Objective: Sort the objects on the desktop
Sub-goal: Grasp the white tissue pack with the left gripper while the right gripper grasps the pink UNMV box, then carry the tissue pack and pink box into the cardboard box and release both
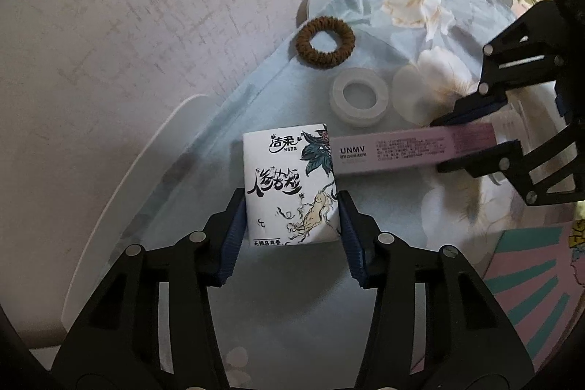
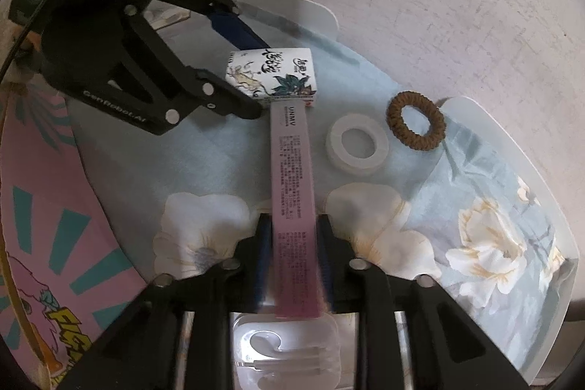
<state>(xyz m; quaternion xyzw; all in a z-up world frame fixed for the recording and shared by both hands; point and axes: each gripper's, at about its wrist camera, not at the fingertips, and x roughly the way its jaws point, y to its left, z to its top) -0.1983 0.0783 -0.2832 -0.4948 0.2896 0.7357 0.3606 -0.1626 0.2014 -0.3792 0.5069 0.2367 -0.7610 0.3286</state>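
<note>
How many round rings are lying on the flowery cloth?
2. The brown hair tie lies near the cloth's edge by the wall. The white tape roll lies beside it, nearer the pink box. Others may be hidden.

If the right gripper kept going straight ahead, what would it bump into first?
The right gripper holds the pink box, whose far end already meets the tissue pack in the left gripper. So the pack comes first, probably.

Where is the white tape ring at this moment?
In the left wrist view the white tape ring lies on the floral cloth, between the brown hair tie and the pink UNMV box, touching neither.
</note>
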